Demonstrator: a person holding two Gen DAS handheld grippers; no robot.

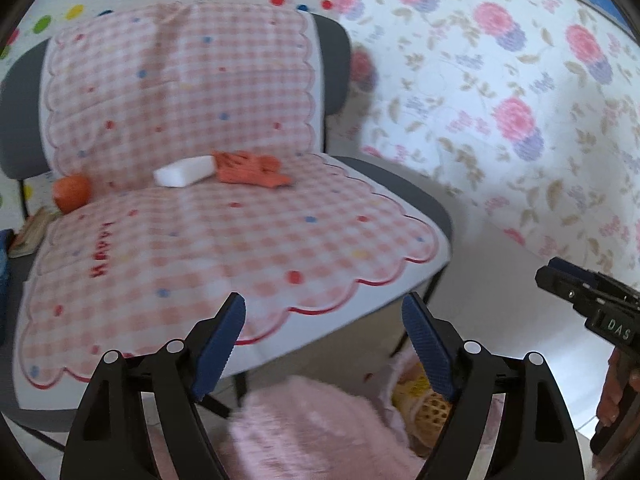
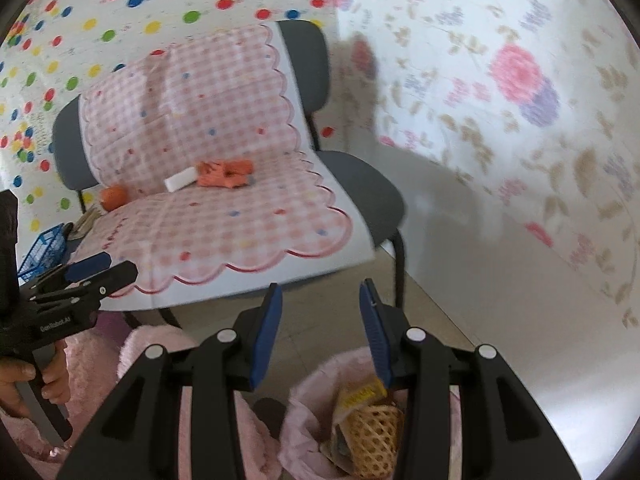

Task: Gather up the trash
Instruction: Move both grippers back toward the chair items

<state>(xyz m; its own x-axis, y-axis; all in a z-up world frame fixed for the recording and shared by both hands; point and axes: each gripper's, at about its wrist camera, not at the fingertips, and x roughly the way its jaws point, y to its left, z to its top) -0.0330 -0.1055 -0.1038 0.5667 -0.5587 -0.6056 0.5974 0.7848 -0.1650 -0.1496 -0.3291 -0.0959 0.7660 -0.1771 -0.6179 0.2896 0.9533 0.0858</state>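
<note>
Here a dark grey chair point(image 1: 404, 184) stands on the floor against patterned cloth backdrops, its seat and back draped with a pink gingham cover point(image 1: 208, 240) that has a scalloped red edge. Three things lie at the back of the seat, where it meets the backrest: a white foam block point(image 1: 182, 172), a crumpled orange glove point(image 1: 250, 170) touching the block's right end, and an orange round fruit point(image 1: 71, 193) near the seat's left edge, apart from the block.

The left gripper point(image 1: 323, 344) hangs in front of the chair's front edge with its blue-padded fingers spread wide and nothing between them. The right gripper point(image 2: 320, 336) hovers lower and to the right, over the floor, its jaws likewise parted and empty. Below it sits a bin lined with a pink plastic bag point(image 2: 316, 384); inside are a woven wicker ball point(image 2: 374, 440) and a yellow-printed wrapper point(image 2: 360, 392) lying against it.

A fluffy pink rug point(image 1: 312, 428) covers the floor beside the bin. In the right wrist view a blue plastic basket point(image 2: 42, 248) stands on the floor to the left of the chair. Both views are somewhat blurred.
</note>
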